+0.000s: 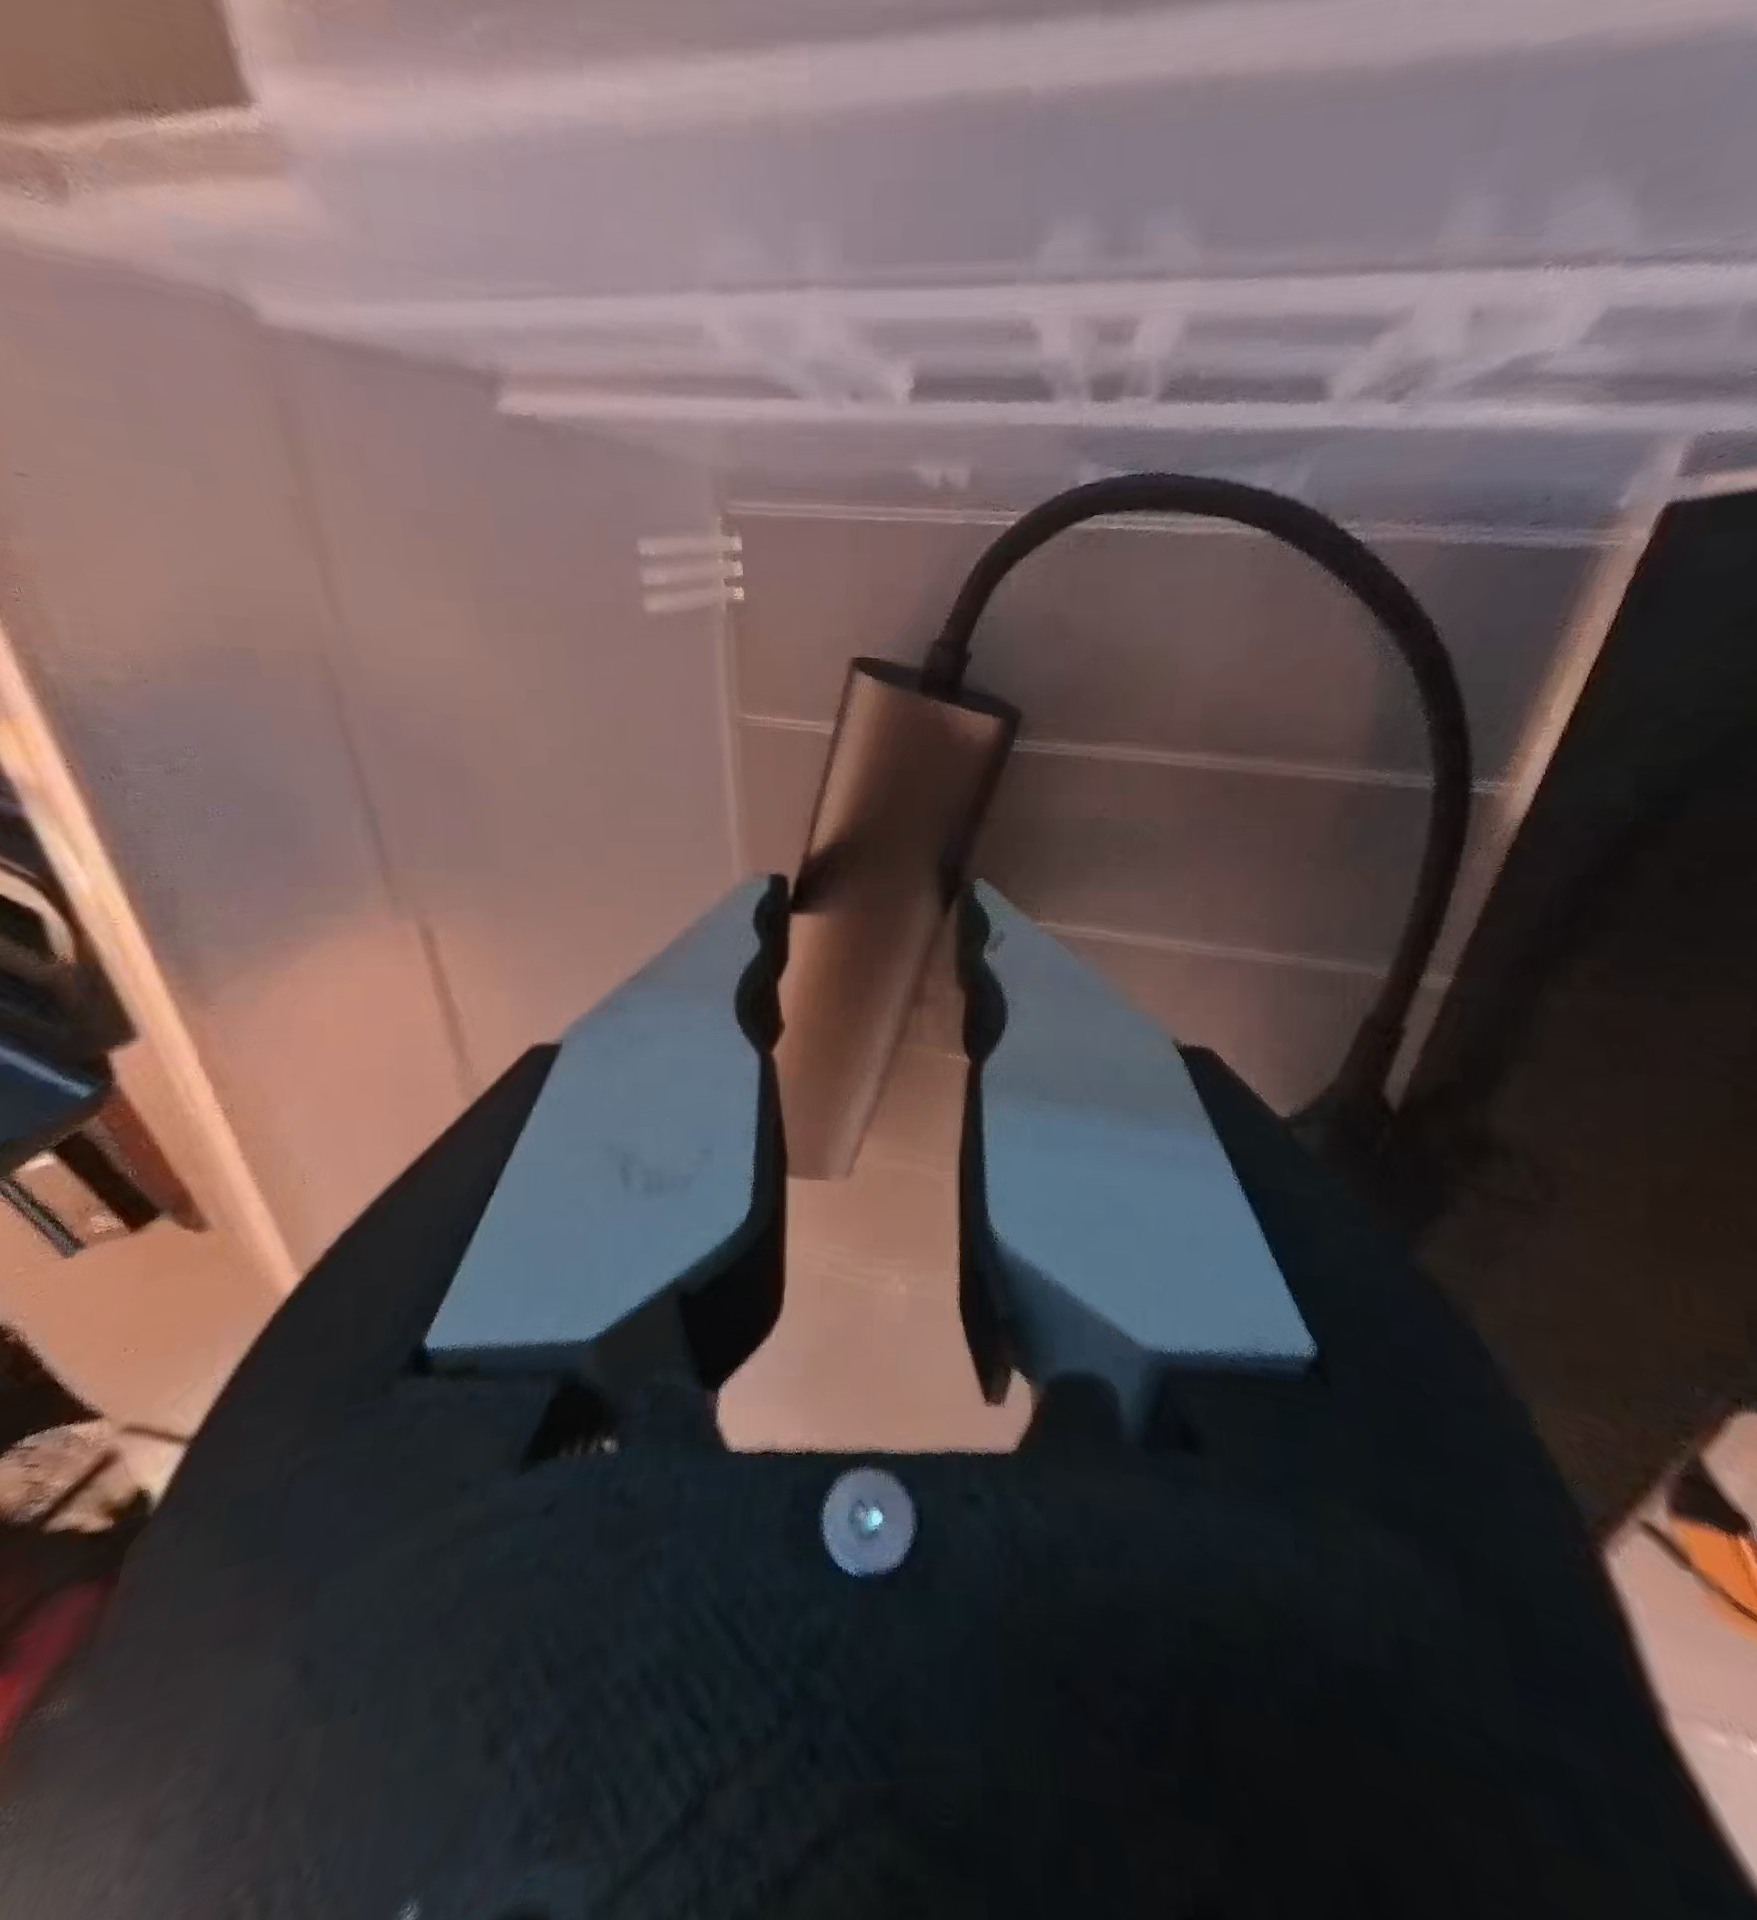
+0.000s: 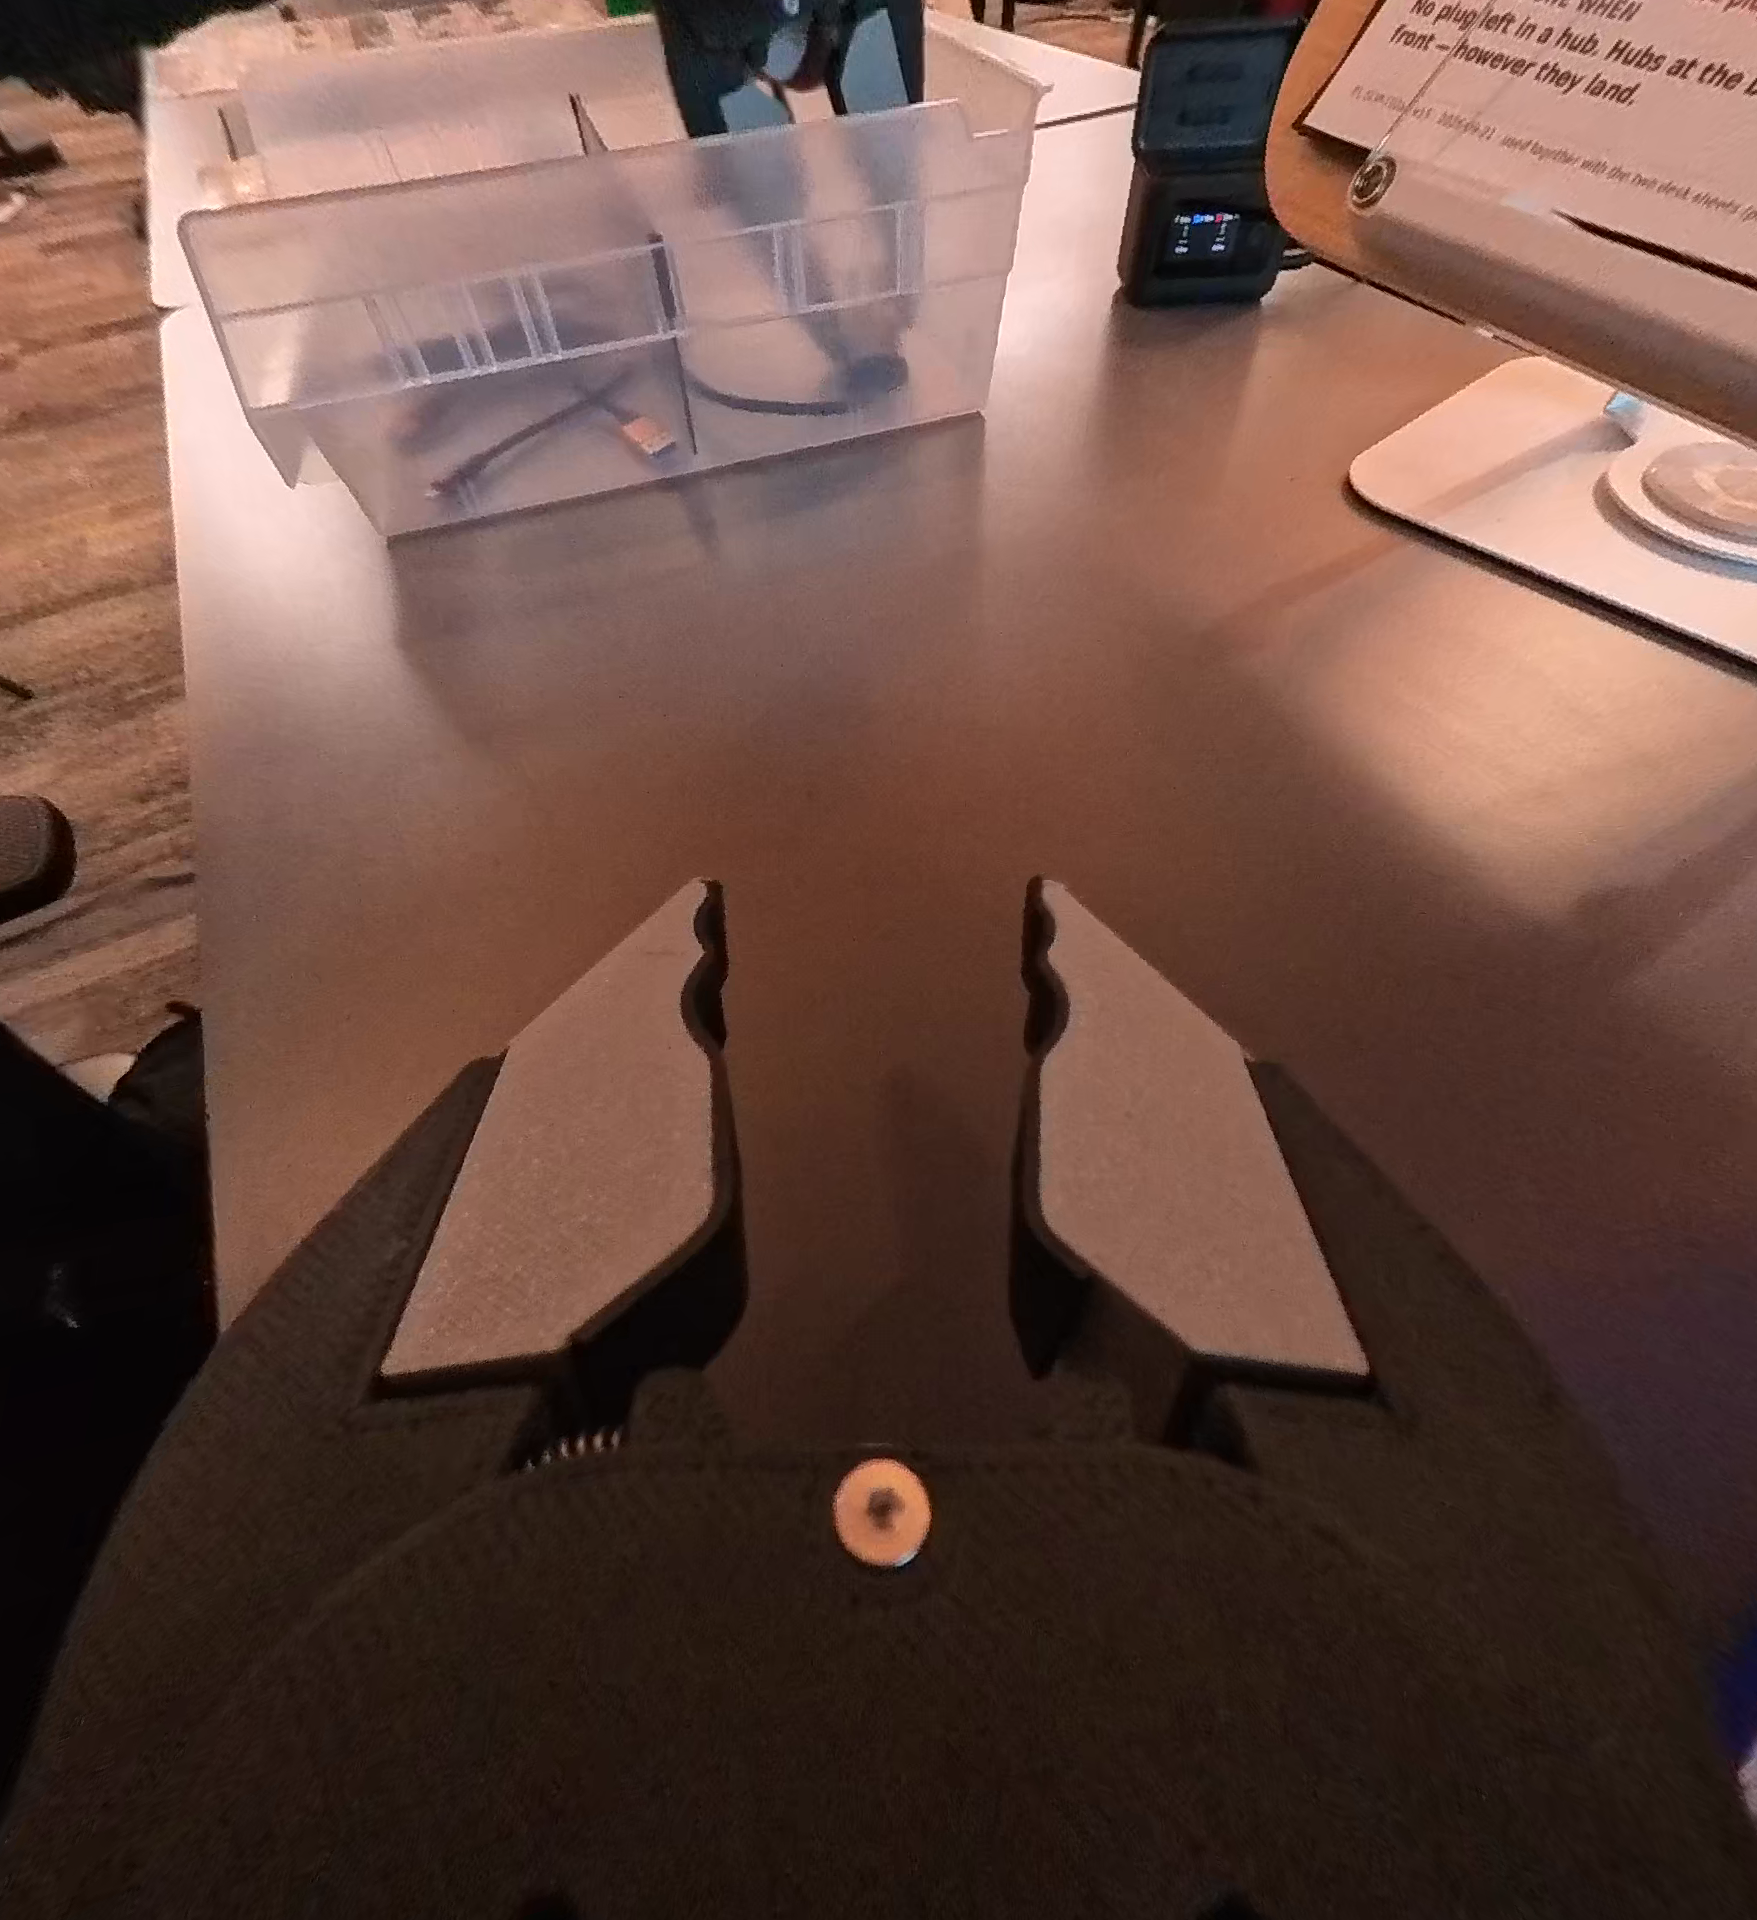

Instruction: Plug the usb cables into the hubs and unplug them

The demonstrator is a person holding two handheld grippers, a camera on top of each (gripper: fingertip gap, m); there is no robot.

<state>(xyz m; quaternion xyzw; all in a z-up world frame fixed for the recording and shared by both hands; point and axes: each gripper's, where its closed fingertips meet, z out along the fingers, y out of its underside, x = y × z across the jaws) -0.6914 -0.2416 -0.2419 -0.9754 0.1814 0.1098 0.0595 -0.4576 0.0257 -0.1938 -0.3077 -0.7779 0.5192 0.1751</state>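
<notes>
Smooth grey-brown bench [image 2: 853,675] carries a frosted clear plastic divided bin [image 2: 593,312] at its far end, with wood-plank floor [image 2: 32,436] visible to its left.

Left tongs [image 1: 874,914]: clamped on a slim grey metal USB hub [image 1: 895,862], which stands tilted between the grey finger pads [image 1: 625,1143]. A short black braided cable [image 1: 1373,675] leaves the hub's far end, arches up and over, then drops to the right — its lower end is lost against a dark shape. The bin's translucent wall [image 1: 1165,790] fills the background close behind the hub.

Right tongs [image 2: 874,894]: apart, holding nothing, hovering over bare bench well short of the bin.

Inside the bin, seen through the front wall from the right wrist view:
- a loose black USB cable with an orange-tinted metal plug [image 2: 645,436] in the left front compartment;
- further dark cable [image 2: 780,400] in the compartment to its right.

To the right stand a small black device with a lit screen [image 2: 1201,187] and a silver monitor stand [image 2: 1622,499] — both apart from the bin. A printed white sheet [image 2: 1601,114] sits above the stand.
</notes>
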